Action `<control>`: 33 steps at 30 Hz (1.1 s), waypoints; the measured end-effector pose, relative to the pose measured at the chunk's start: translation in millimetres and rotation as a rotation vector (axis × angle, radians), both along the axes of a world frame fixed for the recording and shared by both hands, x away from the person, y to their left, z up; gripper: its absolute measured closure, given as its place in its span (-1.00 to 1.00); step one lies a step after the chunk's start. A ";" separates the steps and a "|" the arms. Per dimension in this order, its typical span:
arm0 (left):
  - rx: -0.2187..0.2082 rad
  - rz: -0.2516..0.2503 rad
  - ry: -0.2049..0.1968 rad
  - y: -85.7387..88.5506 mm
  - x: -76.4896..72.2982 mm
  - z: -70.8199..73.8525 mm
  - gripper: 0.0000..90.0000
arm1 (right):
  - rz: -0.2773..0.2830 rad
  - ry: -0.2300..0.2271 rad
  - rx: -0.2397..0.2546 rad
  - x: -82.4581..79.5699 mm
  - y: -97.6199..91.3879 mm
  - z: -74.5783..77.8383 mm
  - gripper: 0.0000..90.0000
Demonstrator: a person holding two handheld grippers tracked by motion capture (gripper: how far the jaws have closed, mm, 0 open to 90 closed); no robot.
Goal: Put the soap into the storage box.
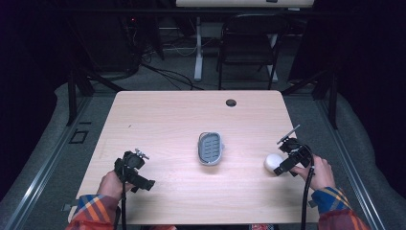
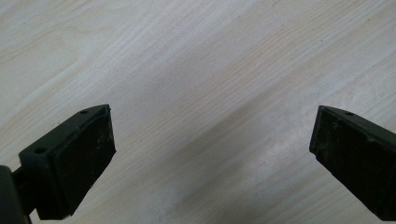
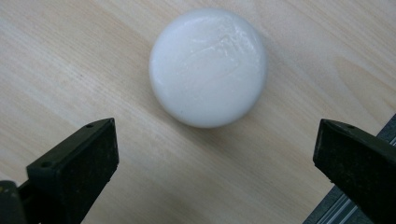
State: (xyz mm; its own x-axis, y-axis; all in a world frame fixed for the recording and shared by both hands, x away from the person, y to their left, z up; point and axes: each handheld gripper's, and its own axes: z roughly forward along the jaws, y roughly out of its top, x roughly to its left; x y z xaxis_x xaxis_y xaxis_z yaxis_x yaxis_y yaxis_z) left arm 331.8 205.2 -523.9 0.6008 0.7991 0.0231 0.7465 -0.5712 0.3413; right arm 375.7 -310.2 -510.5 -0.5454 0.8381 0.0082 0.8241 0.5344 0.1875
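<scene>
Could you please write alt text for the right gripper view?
A round white soap bar lies on the light wooden table, just beyond the right gripper, whose two black jaws stand wide open with nothing between them.

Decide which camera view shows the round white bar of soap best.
The right gripper view: the round white bar of soap appears large, ahead of the open jaws. The high view shows it small beside the right gripper.
</scene>
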 end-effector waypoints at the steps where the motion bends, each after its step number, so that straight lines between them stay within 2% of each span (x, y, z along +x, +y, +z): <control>1: 0.001 -0.001 -0.001 0.0 0.0 0.0 -1.00 | 0.021 0.021 -0.027 2.5 0.2 2.4 -1.00; 3: 0.001 -0.001 -0.001 -0.1 -0.1 0.1 -1.00 | 0.022 0.020 -0.022 3.7 1.3 2.2 -1.00; 4: 0.000 0.000 -0.002 -0.1 -0.1 0.1 -1.00 | -0.008 -0.007 0.016 2.9 3.4 -1.4 -1.00; 5: 0.001 -0.001 -0.002 -0.1 -0.1 0.1 -1.00 | 0.019 0.015 -0.009 5.6 4.0 0.7 -1.00; 6: 0.000 -0.001 -0.001 -0.3 -0.1 0.1 -1.00 | 0.006 0.002 0.006 5.9 5.7 -1.4 -1.00; 11: 0.000 -0.001 -0.001 -0.2 0.0 0.1 -1.00 | 0.019 0.001 0.011 11.4 11.1 -3.8 -1.00; 14: 0.000 -0.001 -0.001 -0.3 0.0 0.0 -1.00 | 0.029 0.006 -0.001 15.4 13.9 -4.9 -1.00; 15: -0.001 -0.001 -0.001 -0.4 0.0 0.0 -1.00 | 0.062 0.031 -0.037 18.5 14.0 -2.6 -1.00; 16: 0.000 -0.001 -0.001 -0.4 0.1 0.0 -1.00 | 0.046 0.015 -0.008 18.4 15.7 -6.1 -1.00; 17: 0.000 -0.002 -0.001 -0.3 0.1 0.0 -1.00 | 0.046 0.017 -0.014 19.1 16.5 -6.4 -1.00; 18: 0.000 -0.002 0.001 -0.3 0.2 0.0 -1.00 | 0.027 0.005 0.007 19.0 17.8 -9.1 -1.00; 19: -0.001 -0.001 0.000 -0.4 0.1 -0.1 -1.00 | 0.090 0.057 -0.064 24.3 17.1 -3.5 -1.00; 20: -0.001 -0.002 -0.001 -0.4 0.1 -0.1 -1.00 | 0.035 0.012 -0.009 21.8 18.9 -9.2 -1.00; 22: -0.001 -0.001 0.000 -0.3 0.1 0.0 -1.00 | 0.052 0.029 -0.024 25.0 19.7 -8.9 -1.00; 23: 0.000 -0.002 0.001 -0.2 0.2 0.0 -1.00 | 0.019 0.003 0.009 25.0 21.9 -13.5 -1.00; 25: -0.001 -0.002 0.000 -0.3 0.2 0.0 -1.00 | 0.022 0.001 0.007 25.6 22.6 -14.0 -1.00; 27: -0.001 -0.002 0.001 -0.2 0.2 0.0 -1.00 | 0.065 0.044 -0.056 31.1 24.3 -11.8 -1.00; 29: -0.001 -0.002 0.000 -0.1 0.3 -0.1 -1.00 | 0.052 0.035 -0.040 30.5 25.3 -14.1 -1.00; 30: -0.001 -0.003 0.001 -0.1 0.3 -0.1 -1.00 | 0.090 0.071 -0.085 33.4 25.2 -11.1 -1.00; 31: -0.001 -0.003 0.000 -0.2 0.3 0.0 -1.00 | 0.097 0.081 -0.091 34.2 25.5 -11.3 -0.97; 32: -0.001 -0.003 0.000 -0.2 0.3 0.0 -1.00 | 0.057 0.051 -0.036 31.5 27.4 -17.4 -0.90; 33: -0.001 -0.003 0.001 -0.3 0.3 -0.1 -1.00 | 0.057 0.051 -0.036 31.5 27.4 -17.4 -0.90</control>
